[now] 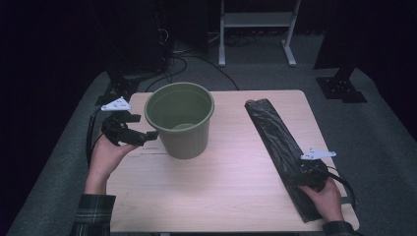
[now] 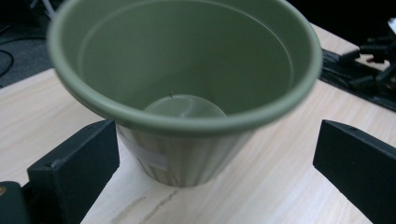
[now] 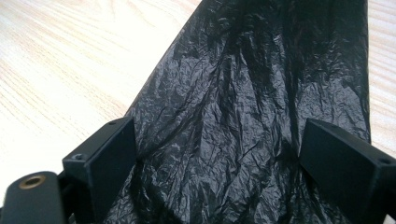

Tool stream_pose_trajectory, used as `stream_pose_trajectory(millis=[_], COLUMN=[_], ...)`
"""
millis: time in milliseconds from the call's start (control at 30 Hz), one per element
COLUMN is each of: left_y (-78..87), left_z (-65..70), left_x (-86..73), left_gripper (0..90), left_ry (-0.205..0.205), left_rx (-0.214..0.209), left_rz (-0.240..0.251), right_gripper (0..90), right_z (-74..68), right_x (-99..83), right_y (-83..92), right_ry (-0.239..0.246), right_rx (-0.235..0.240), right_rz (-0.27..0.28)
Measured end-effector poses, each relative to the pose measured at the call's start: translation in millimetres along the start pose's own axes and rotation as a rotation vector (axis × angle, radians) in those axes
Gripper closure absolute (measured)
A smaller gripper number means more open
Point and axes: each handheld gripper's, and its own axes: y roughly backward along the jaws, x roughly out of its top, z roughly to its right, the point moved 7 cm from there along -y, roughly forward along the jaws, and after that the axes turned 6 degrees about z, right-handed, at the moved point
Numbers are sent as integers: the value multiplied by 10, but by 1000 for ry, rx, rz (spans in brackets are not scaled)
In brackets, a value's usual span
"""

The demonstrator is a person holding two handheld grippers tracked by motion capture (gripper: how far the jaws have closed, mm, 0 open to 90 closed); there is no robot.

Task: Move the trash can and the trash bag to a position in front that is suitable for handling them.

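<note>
From above, we're hovering the left gripper (image 1: 147,136) beside the green bucket (image 1: 181,120) mid-bench. Its own view: fingers (image 2: 74,168) gaping wide. Right gripper's view: fingers (image 3: 105,161) spread, straddling the black bag (image 3: 243,116); we're wanting one pinched layer.

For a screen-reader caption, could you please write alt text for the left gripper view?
A green plastic pot stands upright on a pale wooden table, seen from just above its rim, with the left gripper in front of it, its two black jaws wide apart at either side and not touching it. A black bag lies on the table at the far right.
</note>
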Motion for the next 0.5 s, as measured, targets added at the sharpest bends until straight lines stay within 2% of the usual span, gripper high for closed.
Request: stream_pose_trajectory(millis=[167,267,333,467,500], left_y=[-63,-116,-149,-218,-248], left_z=[-138,-249,-332,-491,-533], left_x=[103,151,169,180,167], left_gripper=[0,0,0,0,0], left_ry=[-4,-6,0,18,26], left_rx=[5,-1,9,1,-4], left_rz=[-4,14,23,40,29], right_gripper=[98,98,98,98,98], right_z=[0,1,-1,-1,-1], right_x=[0,0,0,0,0], right_y=[0,-1,0,0,0], right_ry=[1,1,-1,-1,-2], right_rx=[0,0,0,0,0], right_rz=[0,1,0,0,0])
